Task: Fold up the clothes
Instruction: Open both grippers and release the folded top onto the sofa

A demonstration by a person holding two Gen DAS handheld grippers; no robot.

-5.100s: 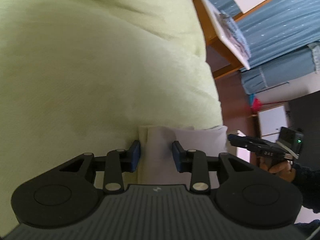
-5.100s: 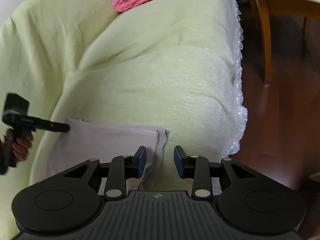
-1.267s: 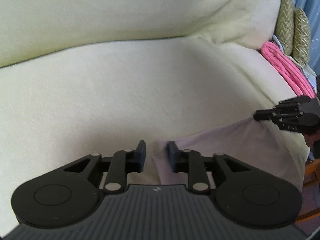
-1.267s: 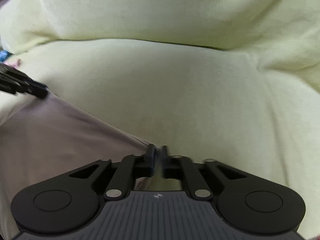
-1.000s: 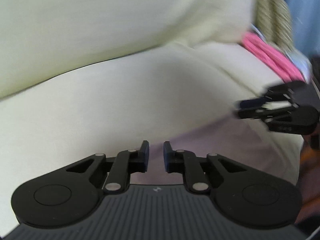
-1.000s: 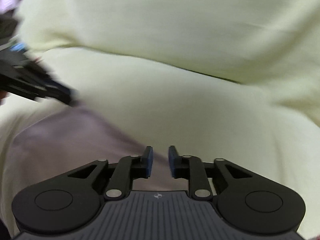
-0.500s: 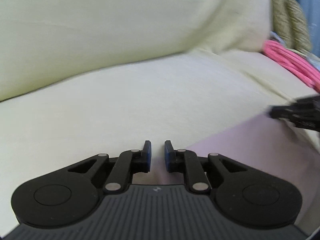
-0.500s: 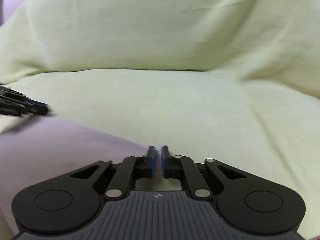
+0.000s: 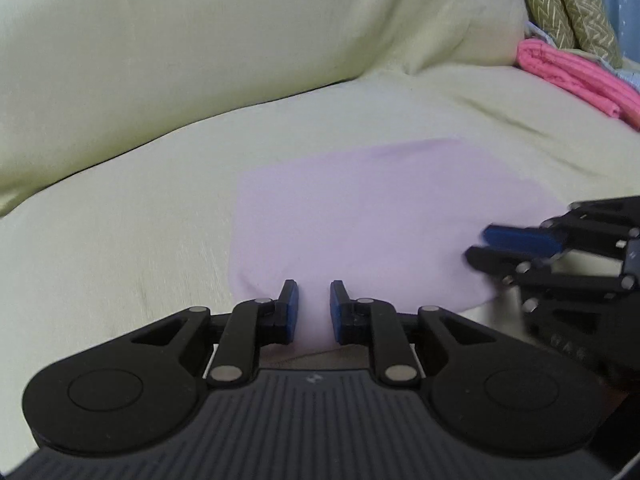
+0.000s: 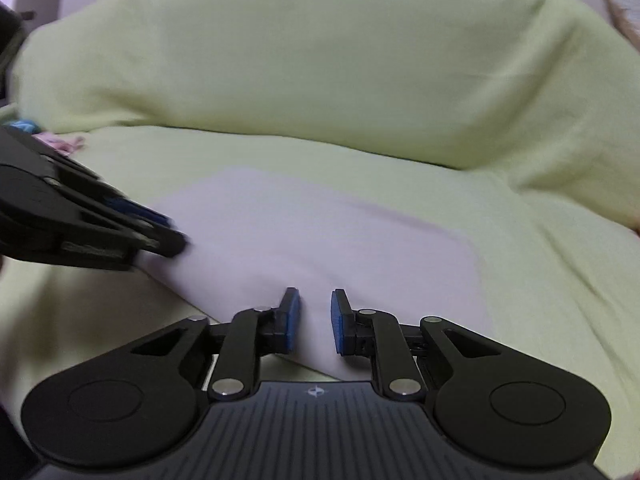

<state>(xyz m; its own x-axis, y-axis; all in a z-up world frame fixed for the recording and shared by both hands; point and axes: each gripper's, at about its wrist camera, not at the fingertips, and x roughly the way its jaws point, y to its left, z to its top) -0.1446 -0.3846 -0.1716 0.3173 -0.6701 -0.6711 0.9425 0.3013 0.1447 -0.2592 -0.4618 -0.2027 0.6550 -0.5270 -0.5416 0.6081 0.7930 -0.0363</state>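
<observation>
Garment (image 9: 360,216): a pale lilac piece of clothing is lying flat as a roughly rectangular folded panel on the seat of a sofa draped with a light yellow-green cover (image 9: 120,240). The near edge of the garment is facing both grippers.

The left gripper (image 9: 310,304) is pointing down at the near left corner of the garment. Its jaws are opening; lilac fabric is showing in the gap between the blue pads (image 9: 291,300), but the pads are not pressing on it, so the cloth is released.

The right gripper (image 10: 316,312) is pointing down at the near edge of the garment (image 10: 320,232) on its right side. Its jaws are also opening, with fabric lying in the gap and no pad clamping it.

In the left wrist view, the right gripper (image 9: 486,246) is appearing at the right border, its tips over the near right corner of the garment. In the right wrist view, the left gripper (image 10: 174,236) is appearing at the left border, motion-blurred.

A folded pink item (image 9: 576,80) is resting at the far right of the seat, well apart from the garment, beside an olive herringbone-patterned cushion (image 9: 572,4).
</observation>
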